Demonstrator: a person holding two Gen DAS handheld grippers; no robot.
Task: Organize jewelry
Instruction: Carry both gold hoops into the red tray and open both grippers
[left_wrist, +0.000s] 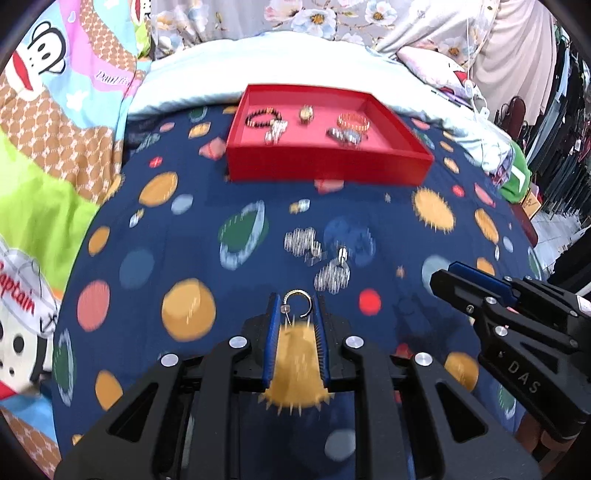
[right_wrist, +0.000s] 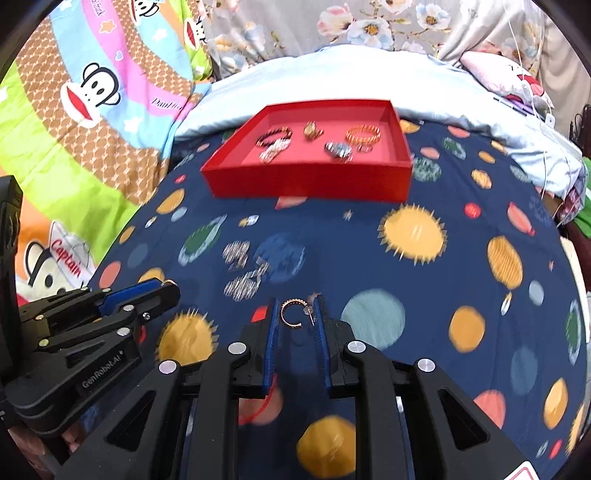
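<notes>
My left gripper (left_wrist: 297, 306) is shut on a silver hoop earring (left_wrist: 298, 303), held above the navy planet-print cloth. My right gripper (right_wrist: 297, 312) is shut on a rose-gold hoop earring (right_wrist: 293, 313). The right gripper also shows at the right of the left wrist view (left_wrist: 454, 280); the left gripper shows at the left of the right wrist view (right_wrist: 162, 288). A red tray (left_wrist: 328, 166) (right_wrist: 310, 184) sits farther back and holds bracelets (left_wrist: 352, 121), a small gold piece (left_wrist: 306, 112) and sparkly pieces. Sparkly silver jewelry (left_wrist: 317, 258) (right_wrist: 242, 269) lies on the cloth in front of both grippers.
The cloth (left_wrist: 184, 236) covers a rounded surface that drops off at the sides. A pale blue pillow (left_wrist: 280, 55) lies behind the tray. A cartoon monkey blanket (left_wrist: 48, 110) is at the left. Hanging clothes (left_wrist: 569, 129) are at the far right.
</notes>
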